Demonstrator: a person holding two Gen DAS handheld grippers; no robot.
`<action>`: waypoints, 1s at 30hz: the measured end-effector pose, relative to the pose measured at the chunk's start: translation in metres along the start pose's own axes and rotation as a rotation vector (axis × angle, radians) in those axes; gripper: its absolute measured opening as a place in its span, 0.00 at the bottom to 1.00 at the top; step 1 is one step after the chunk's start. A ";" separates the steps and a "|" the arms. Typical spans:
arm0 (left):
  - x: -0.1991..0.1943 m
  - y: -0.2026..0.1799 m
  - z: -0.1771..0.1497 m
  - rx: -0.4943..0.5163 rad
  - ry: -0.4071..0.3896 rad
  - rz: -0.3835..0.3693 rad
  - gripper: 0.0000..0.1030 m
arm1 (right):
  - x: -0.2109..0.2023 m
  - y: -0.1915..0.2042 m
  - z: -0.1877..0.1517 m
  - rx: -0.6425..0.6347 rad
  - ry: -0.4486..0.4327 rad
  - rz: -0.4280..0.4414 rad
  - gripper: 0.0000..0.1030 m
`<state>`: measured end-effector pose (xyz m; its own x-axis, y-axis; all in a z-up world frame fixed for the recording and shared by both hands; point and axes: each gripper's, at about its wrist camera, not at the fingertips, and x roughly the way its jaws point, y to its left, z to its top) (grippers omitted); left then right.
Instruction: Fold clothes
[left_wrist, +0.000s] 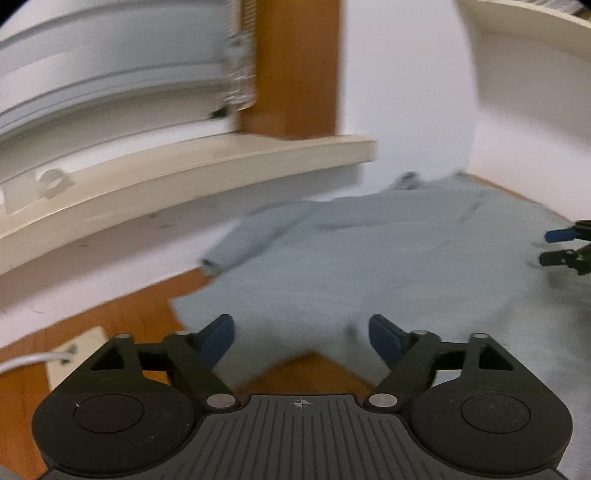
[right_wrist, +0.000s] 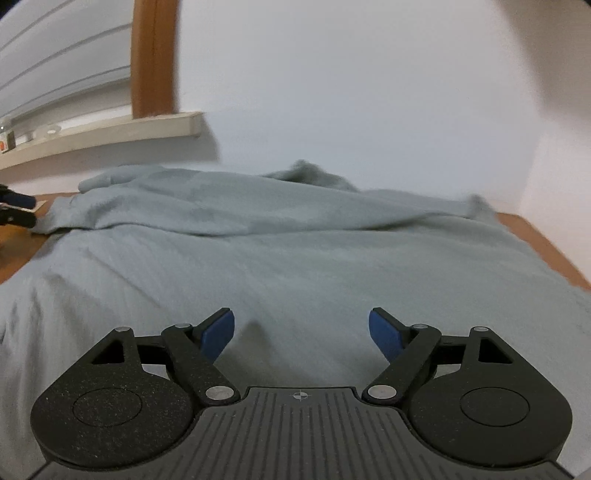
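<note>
**Both hand-held grippers poised over a spread grey garment**

Your left hand-held gripper (left_wrist: 301, 332), at the lower centre of the left wrist view, stands with its blue-padded fingers wide apart and nothing between them; it sits over the near edge of the pale grey knitted long-sleeved garment (left_wrist: 369, 258), where a notch of cloth meets the orange-brown wooden surface (left_wrist: 122, 325). Your right hand-held gripper (right_wrist: 301, 328), at the lower centre of the right wrist view, is likewise spread and empty, hovering over the broad body of the garment (right_wrist: 277, 258).

The garment lies largely flat on the surface, filling the middle of both frames. One sleeve (left_wrist: 255, 236) lies across toward the centre left of the left view, below the cream window ledge (left_wrist: 184, 173). A raised ridge of cloth (right_wrist: 258, 210) crosses the upper middle of the right view; whether it is a completed fold or a loose wrinkle cannot be told, partly because of motion blur.

Judged from this, the scene fits either a garment being laid out for folding or one between folds with a sleeve already turned in. Either way, any further grasp calls for you to lower the fingers onto an edge and close on a single layer, both sides evenly.
</note>
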<state>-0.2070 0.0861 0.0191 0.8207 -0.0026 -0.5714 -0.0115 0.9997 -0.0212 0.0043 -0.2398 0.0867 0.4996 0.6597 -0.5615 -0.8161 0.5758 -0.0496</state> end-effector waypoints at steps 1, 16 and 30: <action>-0.005 -0.011 -0.004 0.008 0.001 -0.024 0.82 | -0.009 -0.004 -0.007 0.002 0.006 -0.007 0.78; -0.066 -0.164 -0.046 0.279 0.069 -0.224 0.72 | -0.131 -0.050 -0.107 0.055 0.074 -0.095 0.83; -0.076 -0.187 -0.076 0.332 0.107 -0.216 0.76 | -0.114 -0.043 -0.135 0.035 0.088 -0.117 0.83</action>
<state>-0.3108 -0.1030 0.0042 0.7196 -0.1982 -0.6655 0.3539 0.9293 0.1058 -0.0565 -0.4053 0.0416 0.5619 0.5429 -0.6241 -0.7424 0.6638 -0.0910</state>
